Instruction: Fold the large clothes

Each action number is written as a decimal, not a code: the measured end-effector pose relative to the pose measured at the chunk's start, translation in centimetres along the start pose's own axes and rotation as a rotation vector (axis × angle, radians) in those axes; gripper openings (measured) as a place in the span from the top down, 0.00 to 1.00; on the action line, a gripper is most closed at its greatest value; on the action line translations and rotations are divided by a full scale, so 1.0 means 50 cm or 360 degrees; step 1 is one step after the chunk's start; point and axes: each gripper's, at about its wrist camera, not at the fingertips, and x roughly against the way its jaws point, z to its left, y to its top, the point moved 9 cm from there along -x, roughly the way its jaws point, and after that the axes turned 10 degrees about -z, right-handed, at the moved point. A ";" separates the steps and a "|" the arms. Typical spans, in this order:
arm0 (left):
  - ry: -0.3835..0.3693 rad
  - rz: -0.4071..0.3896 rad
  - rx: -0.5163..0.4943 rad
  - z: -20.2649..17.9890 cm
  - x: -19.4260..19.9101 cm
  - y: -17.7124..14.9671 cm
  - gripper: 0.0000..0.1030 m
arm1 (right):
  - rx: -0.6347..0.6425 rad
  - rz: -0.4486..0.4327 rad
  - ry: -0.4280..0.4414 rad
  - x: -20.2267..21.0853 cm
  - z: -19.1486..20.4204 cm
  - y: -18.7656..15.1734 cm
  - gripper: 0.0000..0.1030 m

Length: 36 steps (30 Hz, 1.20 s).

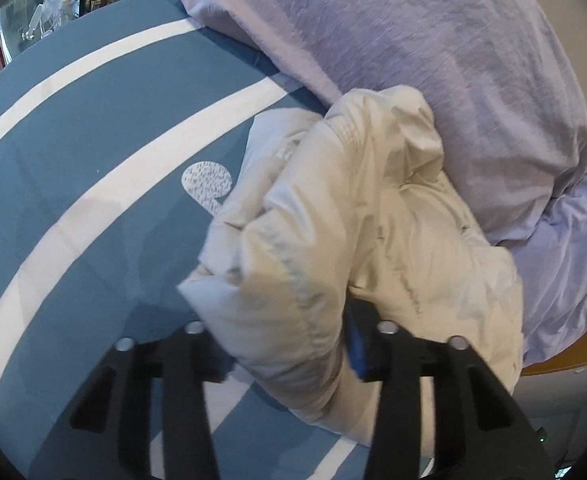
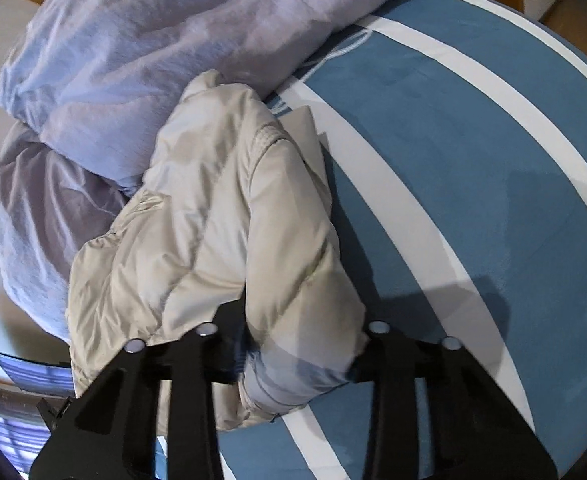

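A cream puffy jacket (image 1: 353, 216) hangs bunched above a blue bed sheet with white stripes (image 1: 73, 168). My left gripper (image 1: 289, 344) is shut on a thick fold of the jacket, which fills the gap between its black fingers (image 1: 389, 356). In the right wrist view the same jacket (image 2: 221, 208) droops over the sheet (image 2: 473, 168). My right gripper (image 2: 293, 356) is shut on another fold of it, with a grey-blue lining showing at the grip. The jacket's far end rests against the lilac duvet.
A crumpled lilac duvet (image 1: 433, 48) (image 2: 133, 40) lies heaped along one side of the bed. A wooden bed edge (image 1: 573, 360) and floor show beyond it. A cluttered shelf with clear items (image 1: 41, 8) stands past the bed's far corner.
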 end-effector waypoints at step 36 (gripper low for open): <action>0.0056 -0.0033 0.0094 0.260 0.169 -0.007 0.38 | 0.0454 -0.0140 -0.0131 0.177 0.057 -0.197 0.45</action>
